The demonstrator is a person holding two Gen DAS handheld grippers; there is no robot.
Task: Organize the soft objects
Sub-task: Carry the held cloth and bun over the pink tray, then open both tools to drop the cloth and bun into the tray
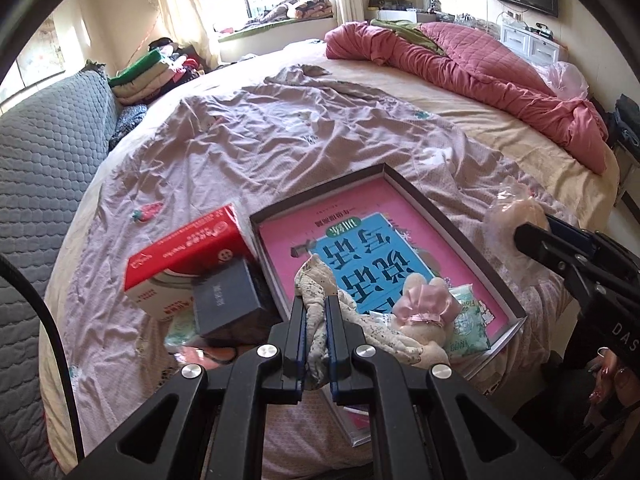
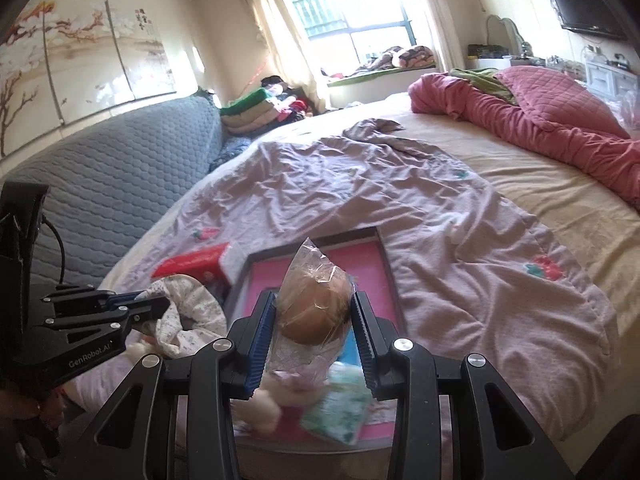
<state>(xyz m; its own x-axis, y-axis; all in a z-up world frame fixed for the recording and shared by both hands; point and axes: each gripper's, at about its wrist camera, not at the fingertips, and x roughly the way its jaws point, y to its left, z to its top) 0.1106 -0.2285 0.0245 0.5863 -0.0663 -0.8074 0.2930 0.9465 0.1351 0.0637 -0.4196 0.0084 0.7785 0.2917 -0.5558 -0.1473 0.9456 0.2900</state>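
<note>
here the left gripper (image 1: 316, 334) is clenched tight on a floral-print cloth (image 1: 320, 280), its blue-edged pads pinching a bunched fold that hangs above the shallow tray (image 1: 460, 232). the right gripper (image 2: 314, 334) is partly open and grasps a plastic-wrapped bun (image 2: 314, 300), round and tan, with the wrapper's twisted end sticking up. below it, inside the tray, lie a cream plush rabbit (image 1: 420, 320) with a pink bow and a green-printed tissue pack (image 1: 468, 320) on a pink and blue book (image 1: 360, 248). the tray sits on the wrinkled lilac sheet (image 1: 280, 132), beside a red carton (image 1: 188, 252).
</note>
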